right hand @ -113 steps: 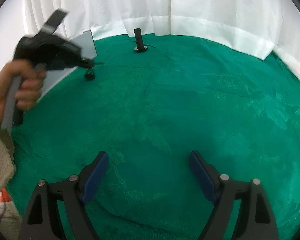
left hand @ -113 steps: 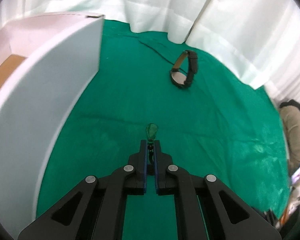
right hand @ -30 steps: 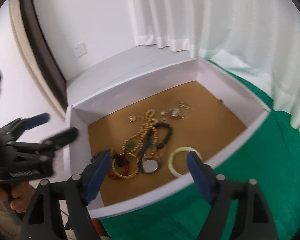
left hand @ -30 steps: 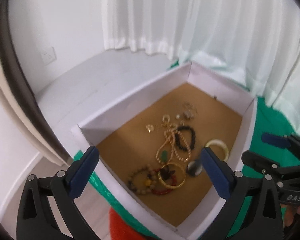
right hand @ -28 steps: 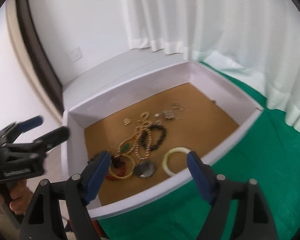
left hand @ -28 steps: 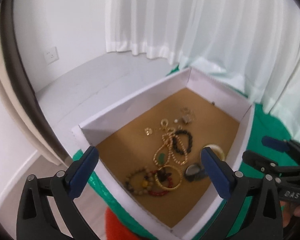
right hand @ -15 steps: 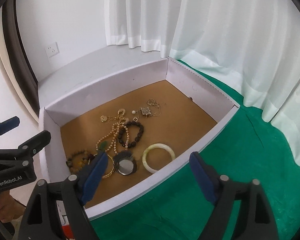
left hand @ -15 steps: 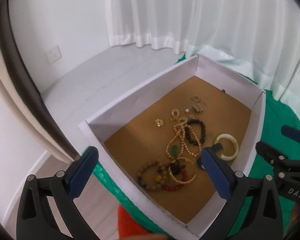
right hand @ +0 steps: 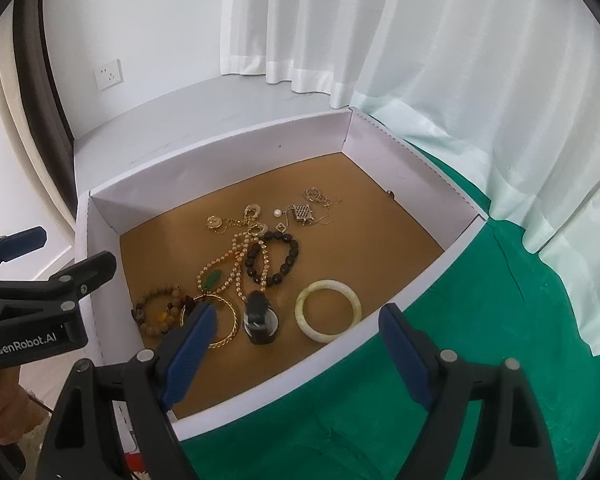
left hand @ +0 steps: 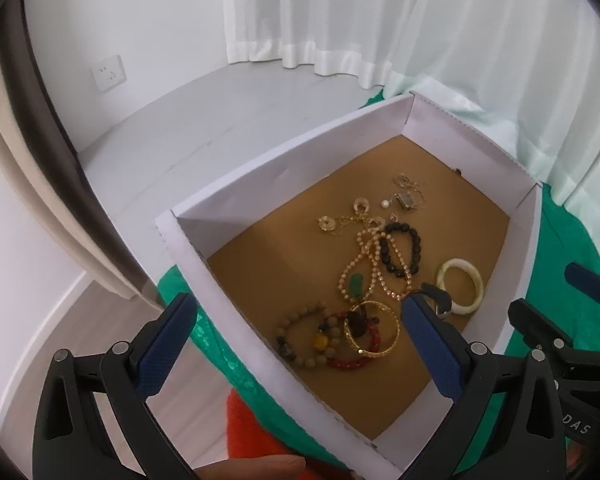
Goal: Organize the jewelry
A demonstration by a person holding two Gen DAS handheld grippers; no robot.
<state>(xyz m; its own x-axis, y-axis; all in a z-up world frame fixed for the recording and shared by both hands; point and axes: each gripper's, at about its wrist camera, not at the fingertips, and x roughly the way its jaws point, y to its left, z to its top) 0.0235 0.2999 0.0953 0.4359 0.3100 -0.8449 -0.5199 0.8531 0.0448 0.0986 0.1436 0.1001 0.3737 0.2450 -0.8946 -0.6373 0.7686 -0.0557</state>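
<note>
A white box (left hand: 284,152) (right hand: 220,148) with a brown floor holds jewelry: a pale jade bangle (right hand: 328,311) (left hand: 462,285), a black watch (right hand: 260,320), a gold bangle (left hand: 374,330) (right hand: 226,322), black bead bracelet (right hand: 274,258) (left hand: 400,250), a pearl necklace with a green pendant (right hand: 214,278) (left hand: 356,282), wooden bead bracelets (left hand: 308,338) and small gold pieces (right hand: 308,210). My left gripper (left hand: 296,340) is open above the box's near left corner. My right gripper (right hand: 296,348) is open above the box's near wall. Both are empty.
The box sits on a green cloth (right hand: 480,340) at the table's edge. White curtains (right hand: 420,60) hang behind. A grey floor (left hand: 160,128) and a wall socket (left hand: 109,73) lie beyond the box. Something orange (left hand: 256,432) is below the table edge.
The left gripper, shut on a green pendant 3.8 s ago, is now open and empty over the box. In the last second both views have shifted a little over the box.
</note>
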